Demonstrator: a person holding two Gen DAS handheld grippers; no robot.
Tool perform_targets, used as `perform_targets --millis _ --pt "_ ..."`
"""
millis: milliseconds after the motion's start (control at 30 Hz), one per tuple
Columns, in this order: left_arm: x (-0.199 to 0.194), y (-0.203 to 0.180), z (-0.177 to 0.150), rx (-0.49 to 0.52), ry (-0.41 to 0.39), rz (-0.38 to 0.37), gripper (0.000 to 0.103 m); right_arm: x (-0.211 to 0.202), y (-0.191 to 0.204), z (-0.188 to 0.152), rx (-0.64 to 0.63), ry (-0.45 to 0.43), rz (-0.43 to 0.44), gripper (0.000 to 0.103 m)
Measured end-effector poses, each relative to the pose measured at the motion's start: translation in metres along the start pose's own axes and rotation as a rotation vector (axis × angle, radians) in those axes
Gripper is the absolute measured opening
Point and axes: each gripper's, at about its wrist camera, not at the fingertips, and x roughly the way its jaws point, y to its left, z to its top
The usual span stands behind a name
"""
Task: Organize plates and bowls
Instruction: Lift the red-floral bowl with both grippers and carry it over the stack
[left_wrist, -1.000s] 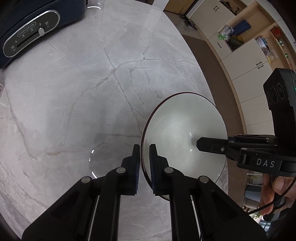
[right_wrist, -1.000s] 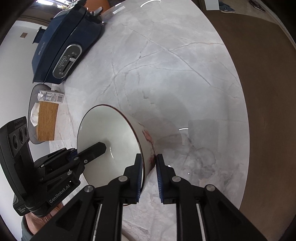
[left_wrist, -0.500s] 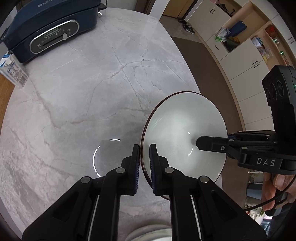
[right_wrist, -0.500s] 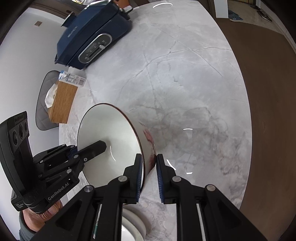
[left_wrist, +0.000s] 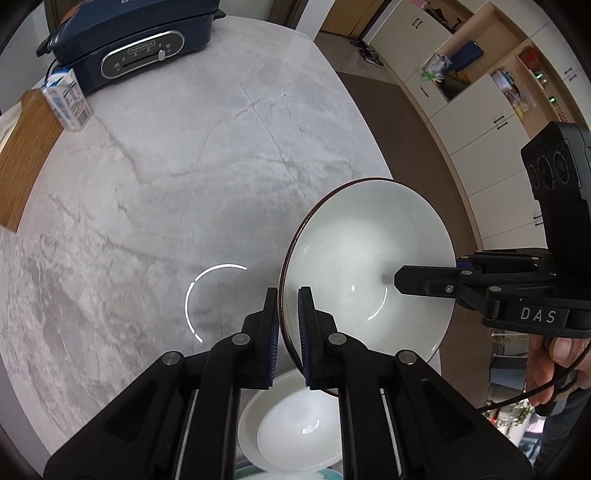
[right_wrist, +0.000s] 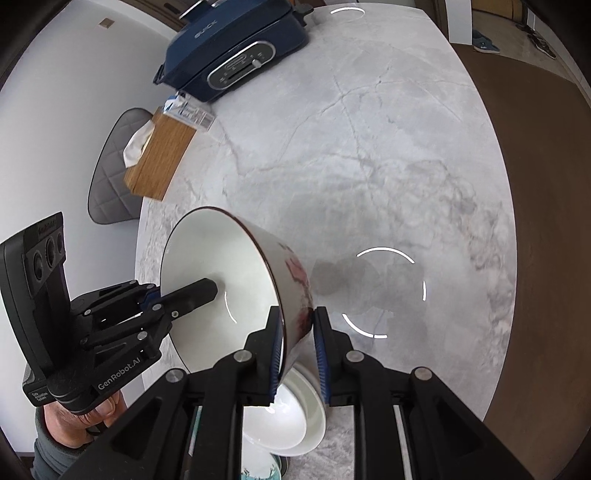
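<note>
two grippers share one load: the big bowl (left_wrist: 369, 266), white inside with a dark rim and a red pattern outside, hangs in the air above the marble table (left_wrist: 184, 166), tilted on its side. going left to right in the left wrist view, the left gripper (left_wrist: 287, 325) sits at six o'clock, its jaws pinched together on the near rim, one pad inside and one outside. the right gripper (left_wrist: 424, 282) comes in from three o'clock, one finger reaching across the bowl's white interior. in its own view the right gripper (right_wrist: 297, 332) clamps the opposite wall at six o'clock, gripping the painted side.

below, at six o'clock, a small white bowl (left_wrist: 295, 432) rests nested in a stack with a teal-patterned dish (right_wrist: 258, 465) under it; the big bowl is above and just beyond it.

risks, as i judge them: the glazed wall is slick and each grip is only a thin pinch on the rim, so uneven motion between the two hands could twist the bowl loose. the right jaws look the looser hold; if they slacken further the bowl would swing on the left pinch and drop onto the stack, chipping both. lowering it tilted could also knock the small bowl off its perch.

readable writing: "das" on the right gripper's body, "genrobot.ai" on the left gripper (right_wrist: 110, 314), and a short brand word, too blurred to trust, on the navy appliance (right_wrist: 236, 55) at eleven o'clock. the carton (left_wrist: 66, 99) beside the wooden tissue box (right_wrist: 159, 155) has print too small to read.
</note>
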Motion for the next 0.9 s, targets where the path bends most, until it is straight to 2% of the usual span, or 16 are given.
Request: perform_targets --millis 467,733,900 --pt "-0.008 0.010 -0.108 0.019 0.075 -0.019 0.008 0.023 0.026 -0.093 0.026 0.055 -0.010 0.019" --pt "0.004 0.017 -0.140 0.010 0.116 -0.019 0.008 0.044 0.028 -0.129 0.053 0.080 -0.014 0.019" --pt "0.016 0.020 -0.151 0.003 0.132 -0.010 0.008 0.057 0.023 -0.139 0.074 0.089 -0.014 0.018"
